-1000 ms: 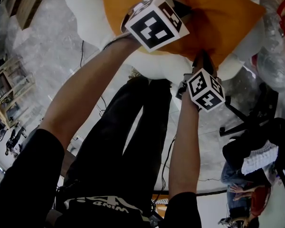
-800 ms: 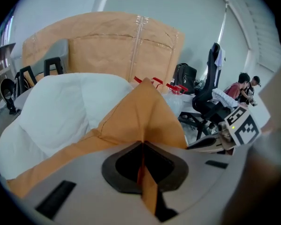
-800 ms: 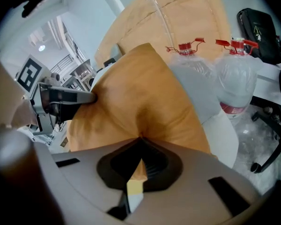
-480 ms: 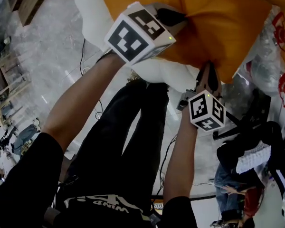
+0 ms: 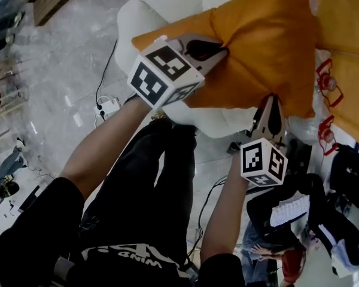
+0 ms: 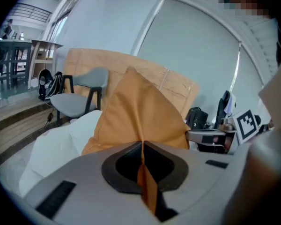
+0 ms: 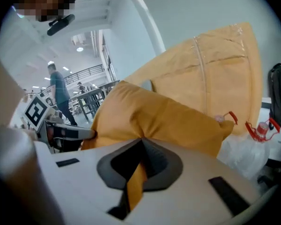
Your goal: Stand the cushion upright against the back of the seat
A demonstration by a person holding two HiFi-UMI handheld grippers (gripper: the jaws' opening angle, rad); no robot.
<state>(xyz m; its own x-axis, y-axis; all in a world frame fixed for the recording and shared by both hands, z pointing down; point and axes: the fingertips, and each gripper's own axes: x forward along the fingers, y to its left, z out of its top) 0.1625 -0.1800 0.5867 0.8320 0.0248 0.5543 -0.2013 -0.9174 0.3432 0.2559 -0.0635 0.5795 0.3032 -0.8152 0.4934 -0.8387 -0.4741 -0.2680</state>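
Both grippers have come up since a second ago, so the orange cushion [image 5: 269, 40] now hangs over the white seat [image 5: 161, 5]. Left gripper [image 5: 220, 48] is clamped tight on its near-left edge, and right gripper [image 5: 270, 103] is pinched onto the near-right edge fabric.

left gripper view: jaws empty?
No, the left gripper has its jaws closed on a fold of the orange cushion.
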